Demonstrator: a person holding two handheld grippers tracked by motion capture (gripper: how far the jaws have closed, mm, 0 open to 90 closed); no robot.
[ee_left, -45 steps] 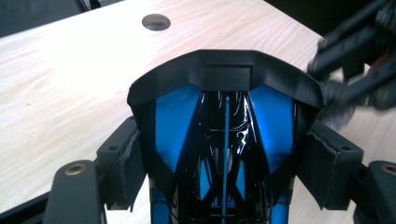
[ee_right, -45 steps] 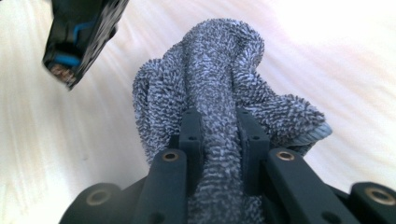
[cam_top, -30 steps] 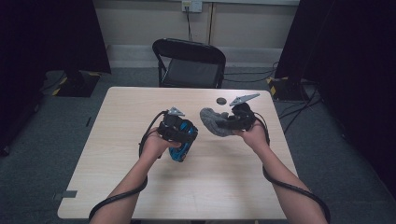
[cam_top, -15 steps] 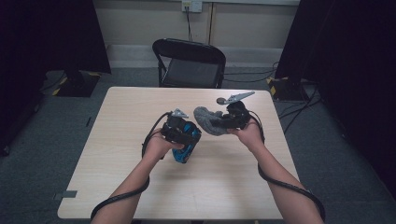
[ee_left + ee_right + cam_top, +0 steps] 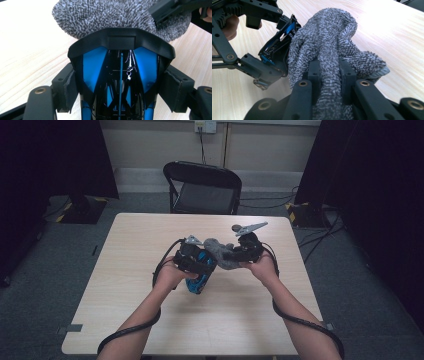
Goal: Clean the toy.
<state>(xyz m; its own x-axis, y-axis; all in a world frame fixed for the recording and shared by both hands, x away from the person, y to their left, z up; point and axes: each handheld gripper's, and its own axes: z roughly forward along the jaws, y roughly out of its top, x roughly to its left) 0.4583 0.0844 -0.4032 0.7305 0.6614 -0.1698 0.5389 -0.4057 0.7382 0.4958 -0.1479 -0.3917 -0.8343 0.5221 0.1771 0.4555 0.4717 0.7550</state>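
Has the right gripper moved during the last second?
Yes. In the high view the right gripper with the grey cloth moved left, away from the table's right edge.

**My table**

I work over a pale wooden table (image 5: 130,285) with rounded corners. One small dark disc (image 5: 235,227) lies on it near the far edge. I see bare wood grain across the remaining surface.

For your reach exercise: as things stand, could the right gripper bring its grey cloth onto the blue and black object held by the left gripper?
Probably yes. The grey cloth in the right gripper already meets the blue and black object clamped by the left gripper; nothing lies between.
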